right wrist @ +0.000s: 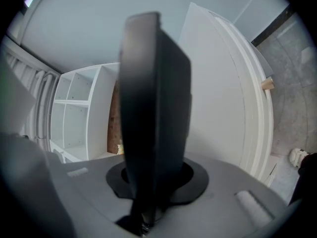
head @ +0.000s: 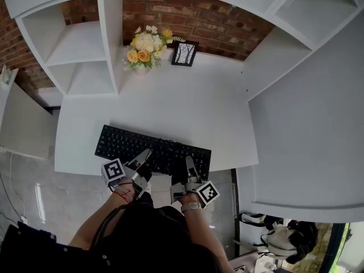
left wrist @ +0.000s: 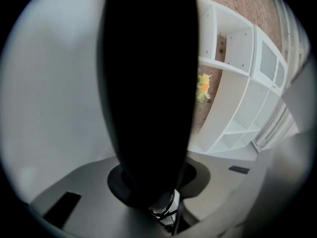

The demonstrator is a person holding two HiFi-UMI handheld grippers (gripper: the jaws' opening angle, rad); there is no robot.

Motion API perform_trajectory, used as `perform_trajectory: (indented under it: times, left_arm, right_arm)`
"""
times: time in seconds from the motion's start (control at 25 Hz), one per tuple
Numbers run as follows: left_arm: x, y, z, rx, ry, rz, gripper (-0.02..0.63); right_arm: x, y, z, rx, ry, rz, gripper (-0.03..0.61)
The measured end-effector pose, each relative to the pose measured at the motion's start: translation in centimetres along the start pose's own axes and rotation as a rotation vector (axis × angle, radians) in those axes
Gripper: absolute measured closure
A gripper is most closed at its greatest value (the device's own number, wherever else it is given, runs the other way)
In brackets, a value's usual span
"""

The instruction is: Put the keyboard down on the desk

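A black keyboard (head: pixel 142 144) lies along the front of the white desk (head: pixel 170 104), its near edge reaching slightly past the desk's rim. My left gripper (head: pixel 143 160) is shut on the near edge left of the middle. My right gripper (head: pixel 189 168) is shut on the same edge further right. In the left gripper view the keyboard (left wrist: pixel 148 83) stands edge-on as a dark slab between the jaws. The right gripper view shows the keyboard (right wrist: pixel 153 108) the same way. The jaw tips are hidden by the keyboard in both gripper views.
A vase of flowers (head: pixel 147 45) and a small picture frame (head: pixel 185 53) stand at the desk's back against the brick wall. White shelves (head: pixel 85 50) rise at the left and a white panel (head: pixel 307 124) borders the right. The person stands close against the desk's front edge.
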State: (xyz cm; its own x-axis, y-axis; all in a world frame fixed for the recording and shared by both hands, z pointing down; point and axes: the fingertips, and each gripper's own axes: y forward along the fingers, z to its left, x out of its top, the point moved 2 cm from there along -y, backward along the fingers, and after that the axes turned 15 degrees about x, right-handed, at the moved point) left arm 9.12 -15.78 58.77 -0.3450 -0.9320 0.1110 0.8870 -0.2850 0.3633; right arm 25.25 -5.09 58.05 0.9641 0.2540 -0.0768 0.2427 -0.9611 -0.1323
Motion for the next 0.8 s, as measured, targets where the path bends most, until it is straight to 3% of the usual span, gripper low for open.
perform_trajectory:
  times: [0.52, 0.8]
  left_arm:
    - [0.4, 2.2, 0.2, -0.034, -0.023, 0.0, 0.554]
    - [-0.1, 3.0, -0.2, -0.027, -0.041, -0.01, 0.522]
  right_arm:
    - [1.3, 2.0, -1.1, -0.034, 0.059, 0.017, 0.508]
    - [2.7, 3.8, -1.9, -0.055, 0.088, 0.071, 0.508]
